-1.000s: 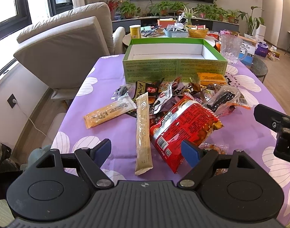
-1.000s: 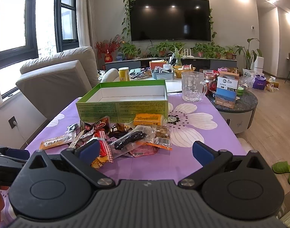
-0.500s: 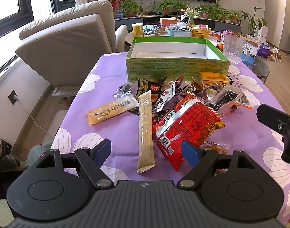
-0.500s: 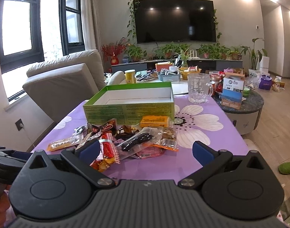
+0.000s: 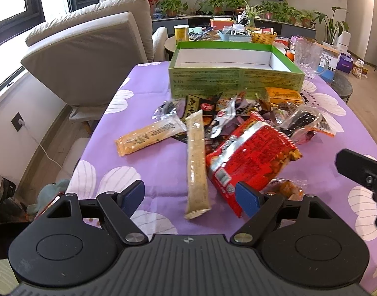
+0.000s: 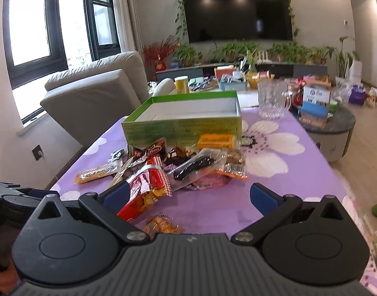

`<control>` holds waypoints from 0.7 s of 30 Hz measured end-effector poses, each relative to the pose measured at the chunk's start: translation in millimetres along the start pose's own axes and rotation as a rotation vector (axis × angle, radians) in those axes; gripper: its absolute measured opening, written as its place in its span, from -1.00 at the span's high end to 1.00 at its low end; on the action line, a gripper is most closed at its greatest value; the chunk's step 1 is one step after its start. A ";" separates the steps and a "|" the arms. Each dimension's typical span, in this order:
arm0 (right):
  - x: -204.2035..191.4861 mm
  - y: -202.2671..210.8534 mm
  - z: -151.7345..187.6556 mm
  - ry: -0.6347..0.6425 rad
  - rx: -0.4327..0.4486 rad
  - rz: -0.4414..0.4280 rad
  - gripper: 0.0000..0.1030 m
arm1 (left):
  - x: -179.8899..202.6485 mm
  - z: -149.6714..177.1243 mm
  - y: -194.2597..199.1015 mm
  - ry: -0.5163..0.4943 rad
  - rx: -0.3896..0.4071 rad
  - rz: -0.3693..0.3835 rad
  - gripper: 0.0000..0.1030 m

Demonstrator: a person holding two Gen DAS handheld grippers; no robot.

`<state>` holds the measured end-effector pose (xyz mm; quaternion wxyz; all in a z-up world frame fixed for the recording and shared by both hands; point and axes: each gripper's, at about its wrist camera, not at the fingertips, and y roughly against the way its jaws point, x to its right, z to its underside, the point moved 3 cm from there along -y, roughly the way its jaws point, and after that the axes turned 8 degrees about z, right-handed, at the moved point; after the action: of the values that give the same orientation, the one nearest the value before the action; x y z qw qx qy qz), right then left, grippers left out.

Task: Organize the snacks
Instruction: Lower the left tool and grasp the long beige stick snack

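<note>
Between the wide-spread fingers of the left gripper lies the long beige stick pack, touching the red snack bag, so closing risks snagging both, while the right gripper hovers wide, empty.

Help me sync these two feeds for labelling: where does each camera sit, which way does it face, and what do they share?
Left wrist: on the left gripper, above the table's near-left, facing the snack pile; own open fingers show, with the right gripper at right.
Right wrist: on the right gripper, lower, facing the TV wall; own open fingers show.
Shared: green box, red bag.
</note>
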<state>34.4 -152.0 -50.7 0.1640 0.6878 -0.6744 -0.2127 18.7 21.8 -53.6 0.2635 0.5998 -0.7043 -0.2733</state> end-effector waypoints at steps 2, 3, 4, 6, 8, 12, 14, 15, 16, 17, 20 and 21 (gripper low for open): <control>1.0 -0.8 1.0 -0.003 -0.012 -0.010 -0.49 | -10.6 1.4 2.8 0.019 0.021 -0.002 -0.54; 1.4 -1.0 1.7 -0.003 -0.017 -0.015 -0.49 | -16.1 2.4 5.4 0.026 0.037 -0.002 -0.54; 1.5 -1.3 2.7 0.000 -0.022 -0.022 -0.49 | -20.5 3.9 8.1 0.024 0.056 0.005 -0.53; -0.5 -2.5 5.2 0.012 -0.036 -0.042 -0.49 | -25.8 7.7 11.5 0.000 0.080 0.026 -0.53; -3.2 -4.4 8.8 0.032 -0.051 -0.065 -0.49 | -28.4 10.1 12.3 -0.015 0.083 0.036 -0.53; -11.2 -9.3 17.8 0.099 -0.069 -0.091 -0.49 | -35.2 14.9 6.6 0.016 0.061 0.078 -0.53; -13.8 -11.6 20.9 0.122 -0.078 -0.096 -0.49 | -38.5 13.6 0.1 0.053 0.037 0.097 -0.53; -14.9 -13.2 22.0 0.128 -0.082 -0.099 -0.49 | -38.8 11.7 -4.0 0.067 0.025 0.105 -0.52; -15.2 -15.2 22.6 0.130 -0.088 -0.101 -0.49 | -38.8 10.3 -7.0 0.072 0.020 0.110 -0.52; -14.8 -16.7 23.1 0.126 -0.093 -0.105 -0.49 | -37.2 8.2 -11.0 0.073 0.016 0.115 -0.52; -11.9 -20.2 23.3 0.108 -0.103 -0.104 -0.49 | -30.5 0.2 -26.2 0.060 -0.006 0.114 -0.52; -10.7 -21.9 23.3 0.101 -0.106 -0.099 -0.49 | -28.0 -1.7 -31.2 0.053 -0.014 0.114 -0.52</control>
<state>41.2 -139.1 -81.1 0.2235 0.7206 -0.6181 -0.2209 45.7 45.4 -75.5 0.3015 0.5639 -0.7281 -0.2468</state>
